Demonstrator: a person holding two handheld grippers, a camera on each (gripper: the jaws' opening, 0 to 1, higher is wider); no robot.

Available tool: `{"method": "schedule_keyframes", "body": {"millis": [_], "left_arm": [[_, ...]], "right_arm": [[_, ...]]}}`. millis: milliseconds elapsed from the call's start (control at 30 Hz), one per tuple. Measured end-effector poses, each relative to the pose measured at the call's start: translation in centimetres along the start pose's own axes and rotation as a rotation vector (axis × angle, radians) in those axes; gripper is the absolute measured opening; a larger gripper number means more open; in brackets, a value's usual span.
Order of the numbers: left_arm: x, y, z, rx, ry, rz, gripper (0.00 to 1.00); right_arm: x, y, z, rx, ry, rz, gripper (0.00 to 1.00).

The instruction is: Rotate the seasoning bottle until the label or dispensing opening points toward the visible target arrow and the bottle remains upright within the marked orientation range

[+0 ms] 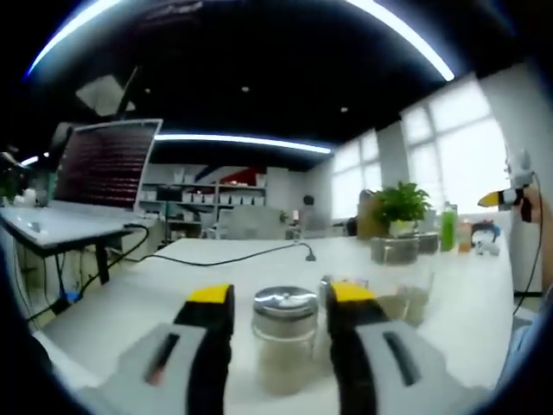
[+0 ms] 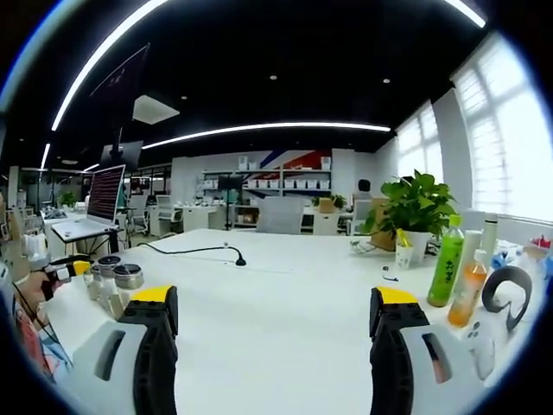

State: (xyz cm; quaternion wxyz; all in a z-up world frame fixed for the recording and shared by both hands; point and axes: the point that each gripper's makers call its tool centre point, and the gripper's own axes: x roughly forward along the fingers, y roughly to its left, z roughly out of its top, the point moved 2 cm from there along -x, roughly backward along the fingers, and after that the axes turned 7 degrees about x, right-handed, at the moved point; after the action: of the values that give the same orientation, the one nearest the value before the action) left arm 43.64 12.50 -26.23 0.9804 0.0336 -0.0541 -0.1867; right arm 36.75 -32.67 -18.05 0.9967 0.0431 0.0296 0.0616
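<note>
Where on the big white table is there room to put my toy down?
The table is bare in the middle, between the black cable and the green drink bottle. It is crowded by the shakers at one end and by the plant and bottles at the other.

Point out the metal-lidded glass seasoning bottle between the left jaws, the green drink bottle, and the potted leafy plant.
Glass seasoning bottle with metal lid (image 1: pixel 284 304): left gripper view, on its lid.
Green drink bottle (image 2: pixel 447 264): right gripper view, on its body.
Potted leafy green plant (image 2: pixel 417 205): right gripper view, on its leaves.
</note>
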Motion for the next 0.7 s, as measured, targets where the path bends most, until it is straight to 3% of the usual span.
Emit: {"method": "schedule_keyframes", "body": {"millis": [367,700], "left_arm": [[0.81,-0.52,-0.72,0.006,0.023,-0.031,0.34],[0.75,-0.61,-0.68,0.022,0.014,-0.071,0.33]], "right_arm": [[0.11,-0.13,0.03,-0.003,0.000,0.002,0.95],[-0.08,0.07,0.33,-0.013,-0.010,-0.002,0.96]]}}
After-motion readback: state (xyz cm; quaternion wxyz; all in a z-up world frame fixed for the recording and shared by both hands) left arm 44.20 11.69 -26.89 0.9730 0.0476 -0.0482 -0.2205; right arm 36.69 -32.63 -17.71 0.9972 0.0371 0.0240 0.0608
